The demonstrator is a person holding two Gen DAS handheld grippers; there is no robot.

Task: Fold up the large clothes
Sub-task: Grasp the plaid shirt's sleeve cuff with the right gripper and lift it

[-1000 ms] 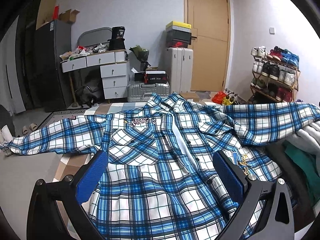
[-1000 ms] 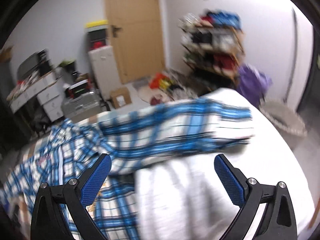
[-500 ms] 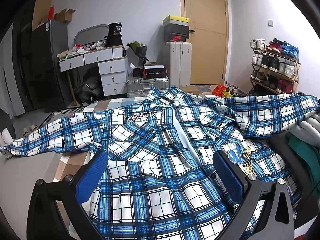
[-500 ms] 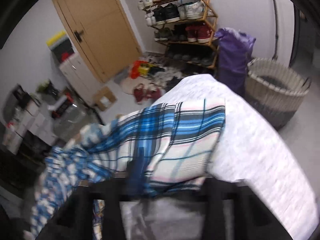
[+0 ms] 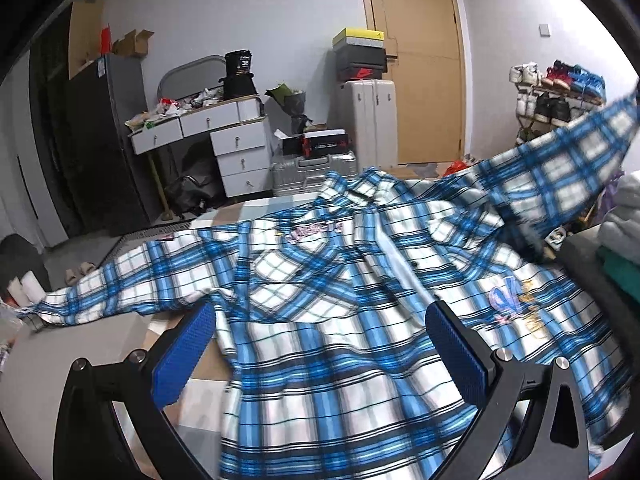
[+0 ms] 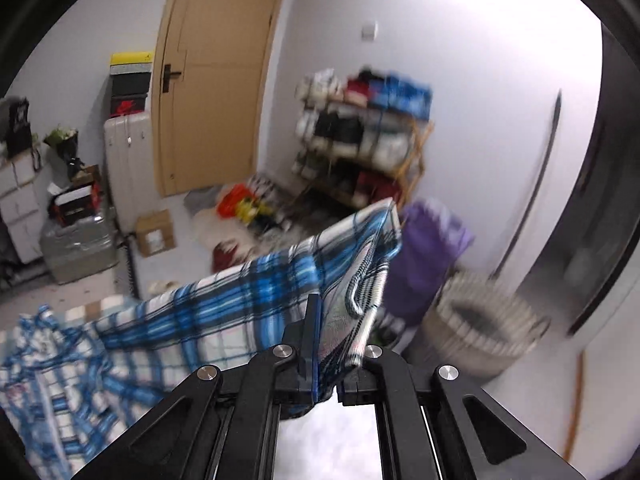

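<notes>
A large blue and white plaid shirt (image 5: 340,320) lies spread front-up on the bed. My left gripper (image 5: 320,344) hovers open over its lower front, with the blue pads (image 5: 184,356) apart and nothing between them. Its left sleeve (image 5: 120,292) stretches flat to the left. My right gripper (image 6: 332,352) is shut on the cuff of the right sleeve (image 6: 248,292), and this sleeve (image 5: 560,168) hangs lifted off the bed at the right in the left wrist view.
Folded grey and green clothes (image 5: 624,240) are stacked at the bed's right side. Past the bed stand a white drawer desk (image 5: 224,144), suitcases (image 5: 312,172), a shoe rack (image 6: 360,144), a purple bag (image 6: 428,256) and a woven basket (image 6: 480,320). A door (image 5: 416,60) is behind.
The right gripper went from open over the sleeve end to shut on its cuff, then rose, lifting the sleeve off the bed. The left gripper stayed open over the shirt front.
</notes>
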